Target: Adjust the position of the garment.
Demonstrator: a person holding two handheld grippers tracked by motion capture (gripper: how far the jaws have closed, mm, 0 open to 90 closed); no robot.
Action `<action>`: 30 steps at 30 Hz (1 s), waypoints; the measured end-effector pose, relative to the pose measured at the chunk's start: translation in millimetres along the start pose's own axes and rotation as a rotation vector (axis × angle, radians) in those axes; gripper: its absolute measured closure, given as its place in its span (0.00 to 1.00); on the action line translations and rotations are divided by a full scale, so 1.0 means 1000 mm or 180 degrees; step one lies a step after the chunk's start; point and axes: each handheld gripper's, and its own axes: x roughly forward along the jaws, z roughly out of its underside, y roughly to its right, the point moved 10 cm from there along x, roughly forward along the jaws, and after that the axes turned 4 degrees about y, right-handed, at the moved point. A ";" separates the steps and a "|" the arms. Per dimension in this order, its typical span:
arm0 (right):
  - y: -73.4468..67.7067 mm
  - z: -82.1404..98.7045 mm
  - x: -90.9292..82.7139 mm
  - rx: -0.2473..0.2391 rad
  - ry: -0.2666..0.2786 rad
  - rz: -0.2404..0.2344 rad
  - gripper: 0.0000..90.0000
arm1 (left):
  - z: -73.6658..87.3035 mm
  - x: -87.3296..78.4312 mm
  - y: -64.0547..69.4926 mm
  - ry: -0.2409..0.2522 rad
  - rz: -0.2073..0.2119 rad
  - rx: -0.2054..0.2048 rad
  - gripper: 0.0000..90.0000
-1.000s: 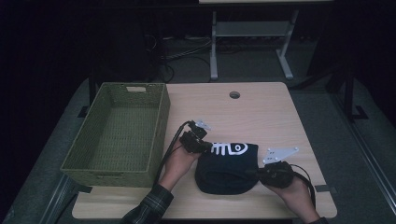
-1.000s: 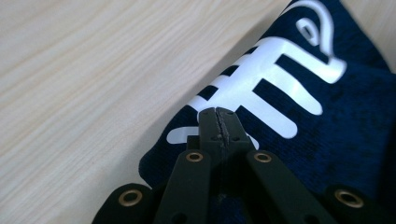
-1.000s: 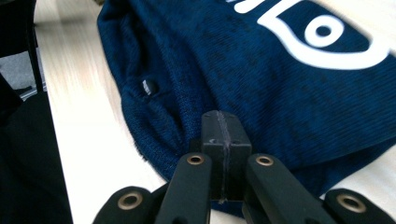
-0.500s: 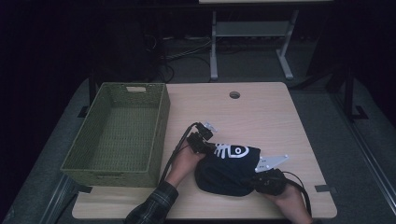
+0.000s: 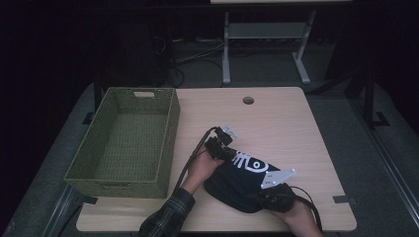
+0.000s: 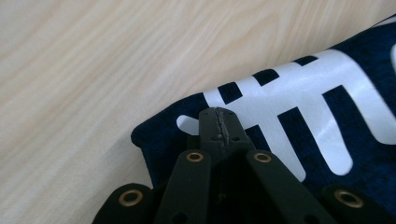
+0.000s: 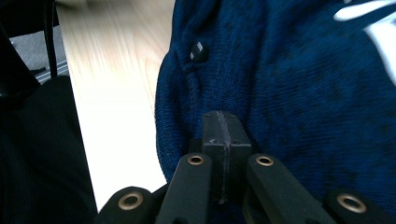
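Note:
A dark navy garment (image 5: pixel 237 180) with a white print lies bunched on the wooden table (image 5: pixel 281 123) near its front edge. My left gripper (image 5: pixel 230 154) sits at the garment's upper left corner. In the left gripper view its jaws (image 6: pixel 219 117) are pressed together at the folded edge of the printed cloth (image 6: pixel 327 107). My right gripper (image 5: pixel 260 197) is at the garment's lower right side. In the right gripper view its jaws (image 7: pixel 224 122) are closed on the navy knit (image 7: pixel 303 93) close to its hem, just below a small dark button (image 7: pixel 198 51).
A green woven basket (image 5: pixel 169 133) stands on the table's left side, close to the left forearm. A round cable hole (image 5: pixel 248 100) sits near the far edge. Bare tabletop lies beyond and to the right of the garment. Metal stand legs (image 5: pixel 226 54) rise behind the table.
Both hands have drifted toward the front edge and closer together, the left one rightward and the right one leftward. The garment has bunched narrower between them.

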 end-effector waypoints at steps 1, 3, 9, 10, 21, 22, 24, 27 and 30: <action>0.002 -0.004 -0.005 -0.0013 0.0054 0.0029 1.00 | -0.001 -0.005 0.000 0.0028 0.0012 0.0011 1.00; 0.006 -0.011 -0.014 -0.0003 0.0151 0.0082 1.00 | -0.005 -0.018 0.004 0.0129 0.0060 0.0000 1.00; 0.031 -0.028 -0.038 0.0031 0.0385 0.0316 1.00 | 0.002 -0.058 0.025 0.0346 0.0108 -0.0054 0.98; 0.037 -0.028 -0.041 0.0038 0.0400 0.0363 1.00 | 0.007 -0.063 0.027 0.0329 0.0079 -0.0040 0.98; 0.090 -0.010 -0.041 0.0239 0.0261 0.0724 1.00 | 0.056 -0.063 0.051 0.0093 0.0080 -0.0116 1.00; 0.091 -0.006 -0.038 0.0259 0.0219 0.0715 1.00 | 0.060 -0.059 0.050 0.0049 0.0077 -0.0121 1.00; 0.094 0.001 -0.032 0.0275 0.0104 0.0744 1.00 | 0.065 -0.051 0.050 -0.0044 0.0048 -0.0092 1.00; 0.095 0.010 -0.024 0.0333 -0.0012 0.0724 1.00 | 0.070 -0.043 0.049 -0.0149 -0.0009 -0.0025 1.00; 0.095 0.013 -0.023 0.0347 -0.0042 0.0704 1.00 | 0.072 -0.039 0.045 -0.0205 -0.0065 0.0023 1.00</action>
